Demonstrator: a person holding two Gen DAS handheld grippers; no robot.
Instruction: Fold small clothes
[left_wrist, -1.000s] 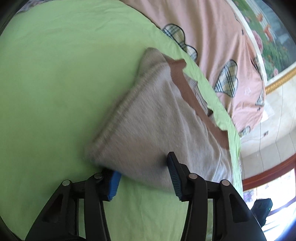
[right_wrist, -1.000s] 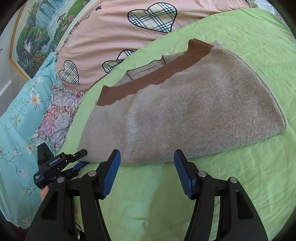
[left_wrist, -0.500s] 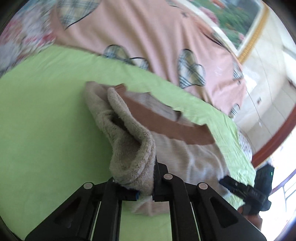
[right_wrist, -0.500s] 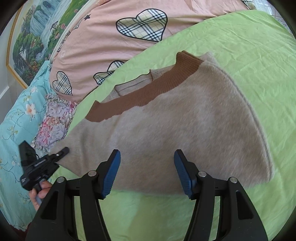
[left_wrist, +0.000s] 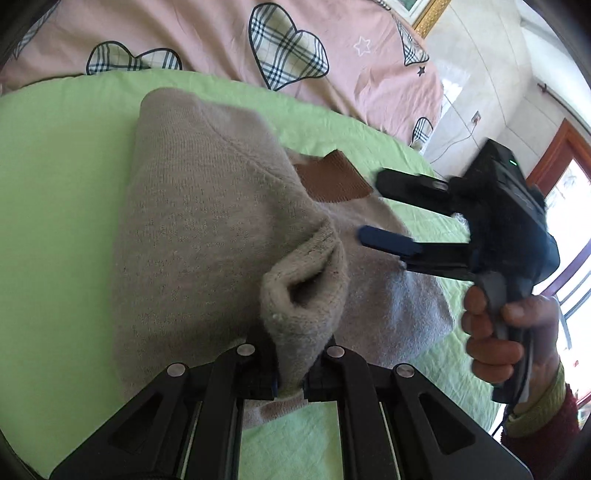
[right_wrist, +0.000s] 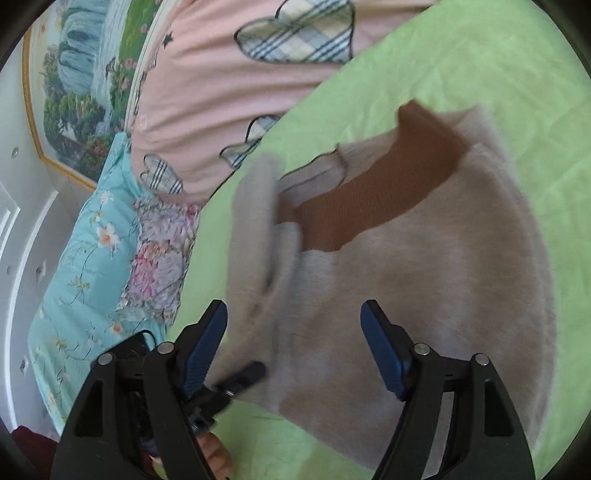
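Left wrist: left gripper now pinching sweater edge, lifted over body vs flat a second ago; right gripper spread, hovering — fold underway.

Bright daylight fills both views, coming from a blown-out window at the right edge of the left wrist view. Fisheye bending curves the edges, with dark vignetted corners. In the right wrist view, the sweater is smeared by motion blur, especially its raised fold.
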